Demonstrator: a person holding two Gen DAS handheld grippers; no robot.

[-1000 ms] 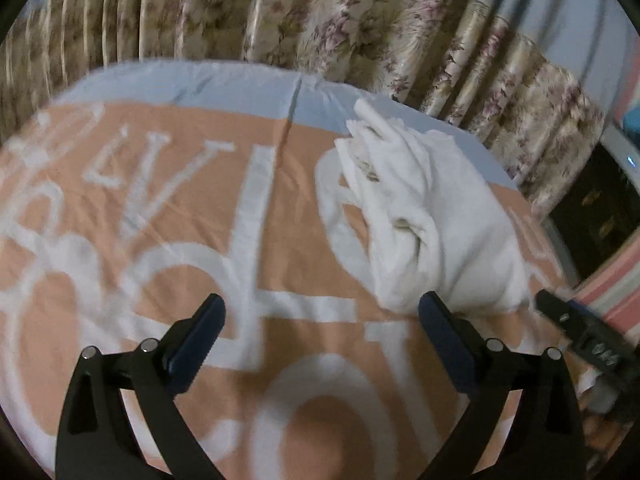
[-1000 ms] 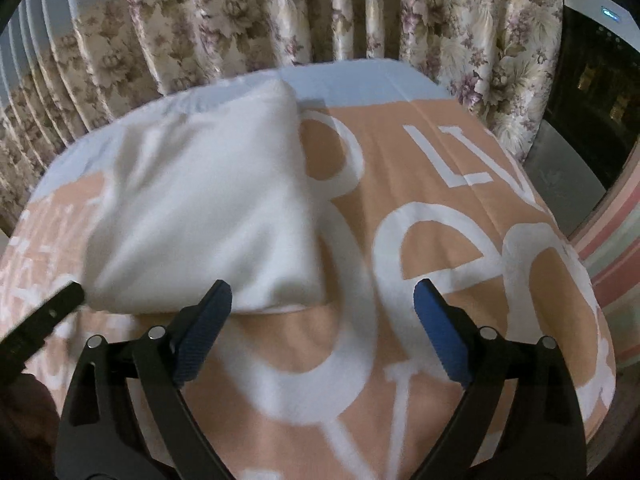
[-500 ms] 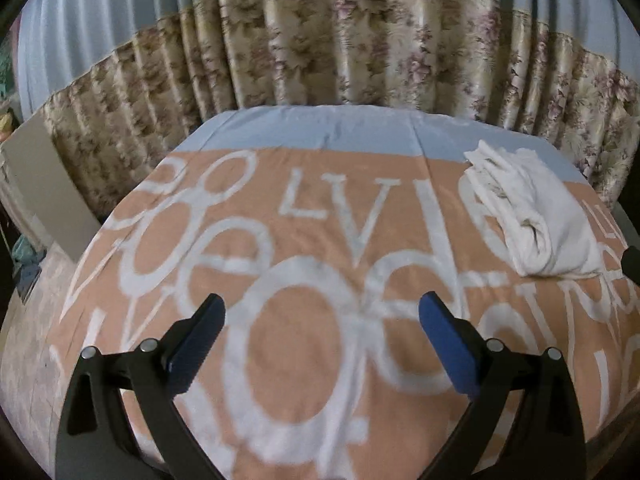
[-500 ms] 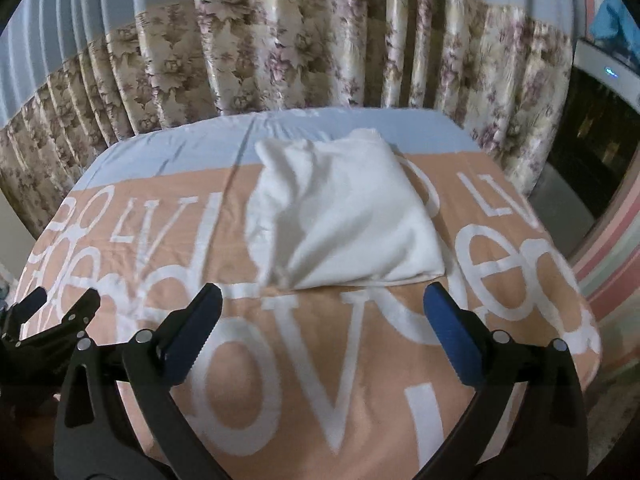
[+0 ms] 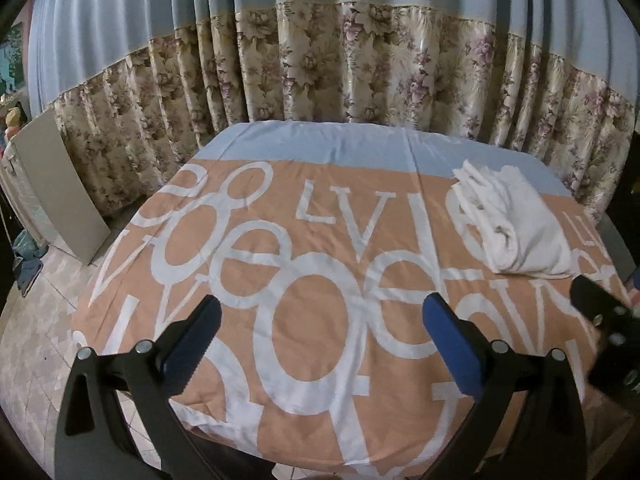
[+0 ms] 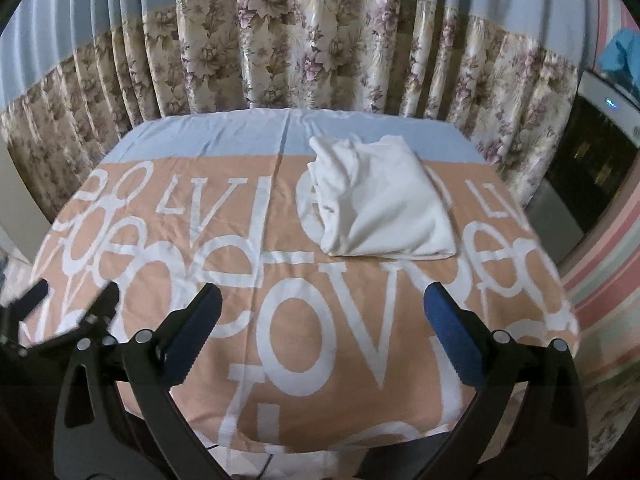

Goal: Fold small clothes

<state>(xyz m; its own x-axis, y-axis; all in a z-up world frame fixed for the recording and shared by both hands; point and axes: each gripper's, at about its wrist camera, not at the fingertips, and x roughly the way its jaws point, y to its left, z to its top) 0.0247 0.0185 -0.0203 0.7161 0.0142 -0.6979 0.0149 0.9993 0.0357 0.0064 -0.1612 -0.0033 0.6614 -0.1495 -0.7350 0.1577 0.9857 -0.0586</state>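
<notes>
Claws [image 5: 320,340] [image 6: 322,338] level, spread wide — garment [image 6: 380,212] untouched.

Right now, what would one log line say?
left gripper open, empty | right gripper open, empty | white garment folded on bed

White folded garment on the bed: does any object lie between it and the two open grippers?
Nothing visible does. Only the flat orange lettered bedcover lies between the right gripper and the white garment. From the left gripper the path is equally free.
</notes>
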